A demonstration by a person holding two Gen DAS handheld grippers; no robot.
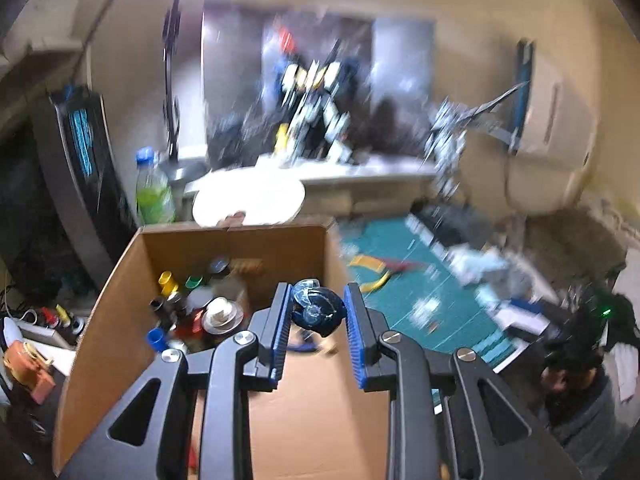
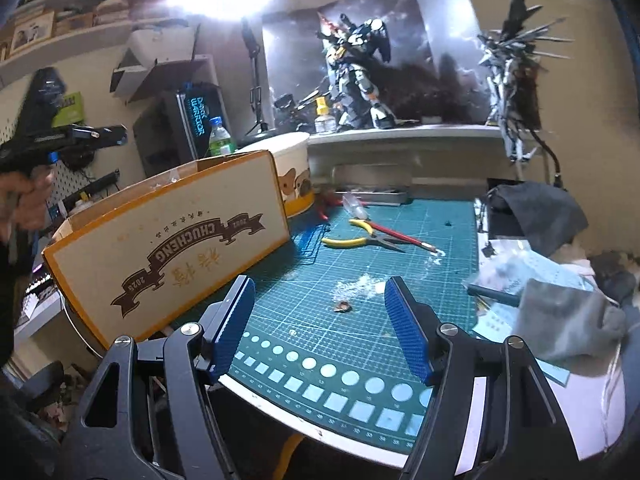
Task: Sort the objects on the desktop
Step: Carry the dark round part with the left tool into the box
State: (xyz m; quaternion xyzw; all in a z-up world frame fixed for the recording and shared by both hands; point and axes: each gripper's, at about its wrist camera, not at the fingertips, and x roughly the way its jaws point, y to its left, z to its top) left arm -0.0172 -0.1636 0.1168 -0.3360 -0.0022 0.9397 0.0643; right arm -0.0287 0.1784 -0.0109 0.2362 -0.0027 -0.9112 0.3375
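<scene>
My left gripper [image 1: 318, 300] is shut on a dark blue round object with clear plastic [image 1: 318, 310] and holds it over the open cardboard box [image 1: 120, 280]. Small paint bottles and jars [image 1: 188, 300] lie inside the box at its far left. My right gripper [image 2: 320, 292] is open and empty, low over the green cutting mat [image 2: 360, 340]. Yellow-handled pliers [image 2: 352, 240] and a red-handled tool [image 2: 400, 236] lie on the mat beyond it. The box also shows from outside in the right wrist view [image 2: 172, 248], with the left gripper [image 2: 60, 136] above it.
A round white tub [image 2: 292, 176] stands behind the box. A green bottle [image 1: 154, 192] stands at the left. Model robots [image 2: 356, 76] stand on a back shelf. Grey cloth [image 2: 568, 324], papers and a black cloth [image 2: 536, 208] lie at the mat's right edge.
</scene>
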